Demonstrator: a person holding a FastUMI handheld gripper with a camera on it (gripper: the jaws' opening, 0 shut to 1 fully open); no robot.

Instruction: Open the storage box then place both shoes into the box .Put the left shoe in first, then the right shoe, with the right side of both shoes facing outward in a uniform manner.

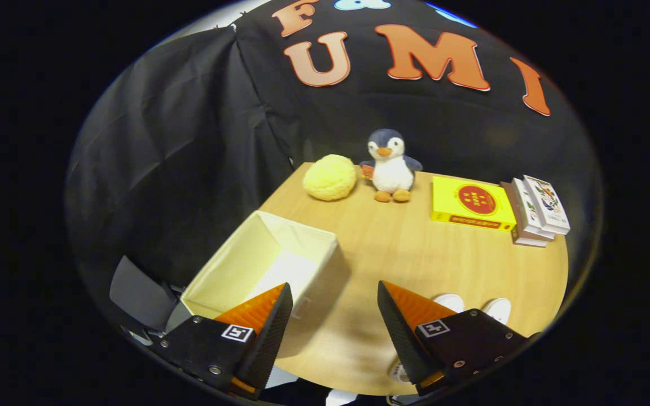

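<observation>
The gripper (333, 293) is seen nearest, with its two fingers spread wide and nothing held between them; bare wood of the light wooden tabletop (392, 254) is seen in the gap. The cream fabric storage box (257, 262), square and open-topped, is taken as the landmark. It stands at the left edge of the tabletop, and its near corner is overlapped by the left fingertip. A dark flat panel (136, 293) is seen to the left of the box, below table level; what it is cannot be told. Beyond the box, at the far edge of the tabletop, a fluffy yellow ball (329, 177) is placed, and just right of it a grey-and-white plush penguin (391, 165) stands upright. Farther right of the box, a flat yellow book with a red disc (471, 204) lies on the wood, and touching its right side a stack of white books (536, 211) is set. Right of the box and close behind the right finger, the white toes of two shoes (474, 304) are visible side by side on the tabletop, mostly hidden by that finger.
</observation>
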